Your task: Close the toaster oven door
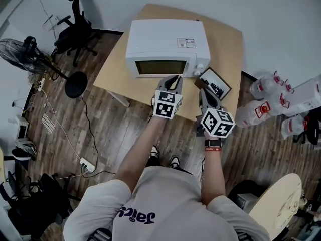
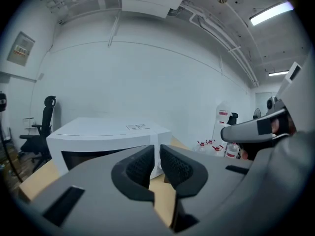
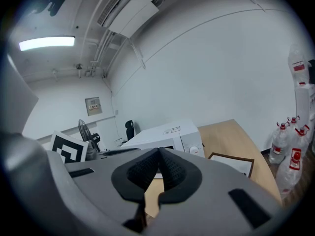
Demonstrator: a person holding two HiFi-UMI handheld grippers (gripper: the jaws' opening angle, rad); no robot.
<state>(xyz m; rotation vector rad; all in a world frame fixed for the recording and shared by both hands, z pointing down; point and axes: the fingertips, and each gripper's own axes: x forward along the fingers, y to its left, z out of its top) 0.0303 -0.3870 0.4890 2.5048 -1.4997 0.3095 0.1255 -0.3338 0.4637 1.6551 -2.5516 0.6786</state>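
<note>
Head view: toaster oven (image 1: 167, 46) sits on the table (image 1: 226, 49) just ahead of both tongs. Its door appears closed, so the task looks complete. Left tongs (image 2: 155, 162) are slightly spread and empty; right tongs (image 3: 158, 165) are pressed together and empty.

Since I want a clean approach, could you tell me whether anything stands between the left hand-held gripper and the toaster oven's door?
Nothing visible does: only bare table lies between the left hand-held gripper and the toaster oven door. The framed picture lies further right.
</note>
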